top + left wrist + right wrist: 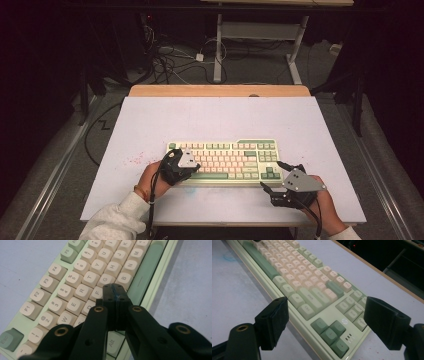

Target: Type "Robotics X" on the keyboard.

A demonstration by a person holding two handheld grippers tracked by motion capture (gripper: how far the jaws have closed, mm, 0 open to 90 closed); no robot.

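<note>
Nearest the person, the right gripper hovers just off the keyboard's near right corner, jaws spread wide with nothing between them; in the right gripper view they frame the arrow keys and the right end of the case. A little farther in, the left gripper sits over the left half of the keyboard, its jaws pressed together with nothing held, the joined tip poised over the letter rows near the F and G keys; whether it touches a keycap I cannot tell. The keyboard lies flat on the desk, square to the near edge, in the near half of the surface. Beyond the desk, cables lie on the floor.

The step in hand looks like key pressing with the closed left tip. The next move calls for a short, straight push on one keycap without catching its neighbours, while the right gripper could steady the case.
</note>
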